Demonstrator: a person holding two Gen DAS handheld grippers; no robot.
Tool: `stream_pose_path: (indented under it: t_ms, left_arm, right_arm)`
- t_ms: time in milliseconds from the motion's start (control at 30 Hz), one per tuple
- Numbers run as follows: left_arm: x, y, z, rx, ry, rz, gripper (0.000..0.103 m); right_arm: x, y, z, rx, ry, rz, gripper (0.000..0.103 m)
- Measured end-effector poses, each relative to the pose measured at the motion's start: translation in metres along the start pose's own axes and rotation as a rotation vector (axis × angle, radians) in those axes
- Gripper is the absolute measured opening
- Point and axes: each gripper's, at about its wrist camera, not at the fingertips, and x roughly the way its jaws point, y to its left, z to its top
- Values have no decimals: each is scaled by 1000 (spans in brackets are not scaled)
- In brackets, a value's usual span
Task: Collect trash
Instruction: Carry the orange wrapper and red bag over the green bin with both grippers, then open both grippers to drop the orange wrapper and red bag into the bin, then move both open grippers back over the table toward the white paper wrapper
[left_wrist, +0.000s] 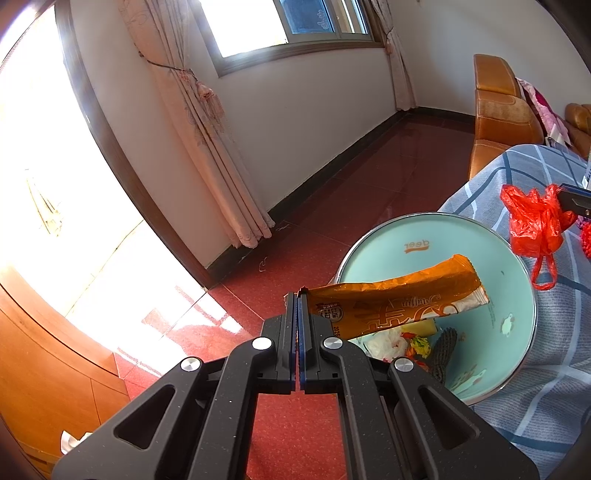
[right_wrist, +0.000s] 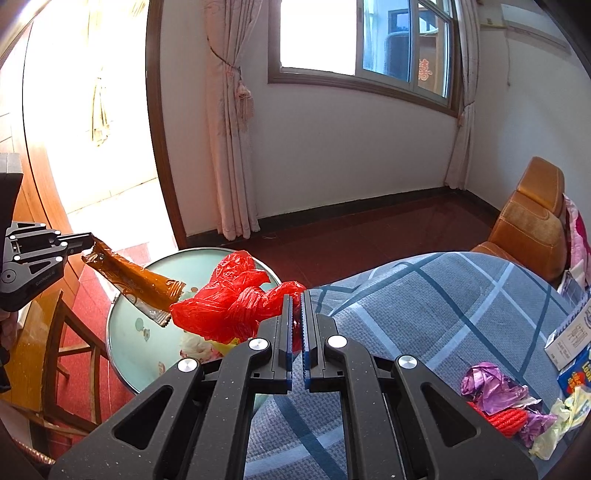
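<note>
1. Over the mint-green bin (left_wrist: 517, 280), the left gripper (left_wrist: 297, 295) is holding an orange snack wrapper (left_wrist: 395, 295) by one end, its jaws pinched together on the foil, so that the wrapper is hanging across the bin's mouth and not yet lying inside.
2. Beside it, the right gripper (right_wrist: 296, 295) is clamping a crumpled red plastic bag (right_wrist: 229, 299) between its closed jaws; the bag is hanging at the bin's near rim, next to the edge of the blue checked cloth (right_wrist: 424, 295), partly over the opening.
3. Down in the bin, some rubbish is already lying: a white crumpled tissue (left_wrist: 386, 341), bits of coloured paper and a dark ridged piece, so part of the collecting looks done.
4. Both held pieces are waiting to be let go. Judging by where they are hanging, the wrapper is sitting well over the opening, while the bag is looking closer to the rim and may be needing a small shift before it is dropped.
5. On the cloth, more litter is lying near the right-hand edge of the right wrist view: a purple foil wrapper (right_wrist: 491, 387), a red ridged piece (right_wrist: 502, 421) and a pale yellow scrap (right_wrist: 565, 421), all well apart from the bin.
6. My reading is that the task is partly along, with two drops pending and several pieces left to fetch.
</note>
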Motion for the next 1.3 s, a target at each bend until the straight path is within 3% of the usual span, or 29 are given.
stream_pose_path:
  t_ms: [300,367,400,467,500,533,700,833,933,1000,1167,1300]
  left_arm:
    - [0,0,1,-4,-1,-12,4]
    - [0,-2,0,0,-1,-18,5]
    - [0,-3,0,4,0,-21,8]
    - [-1,-5,0,5,-4,-27,22]
    - [-2,-5,0,3,-9,-18,38]
    - [-2,-5,0,3,-15,-16,42]
    - [-3,-7,0,10,-16,-33,42]
    - [-5,-10,-1,13,-21,-37,57]
    - [-6,-15,-1,21,-22,-45,58]
    - [-8,-17,-1,17,-26,-51,65]
    - [-16,-30,-1,21,-43,-88,69]
    - [-22,-64,-4,74,-45,-150,70]
  right_arm:
    - [5,11,3,-16,4,30,5]
    - [6,13,4,-10,1,46,12]
    - [7,14,4,-6,-3,52,26]
    - [9,14,4,-1,-1,56,30]
    - [9,14,3,1,0,53,33]
    - [9,13,3,2,0,50,34]
    - [7,9,0,14,3,42,41]
    - [3,10,-2,12,2,34,44]
    - [-3,8,-3,15,2,24,46]
    - [-9,6,-5,16,2,11,47]
    - [-40,-18,-19,56,-10,-50,50]
    - [-72,-47,-41,111,-13,-121,53]
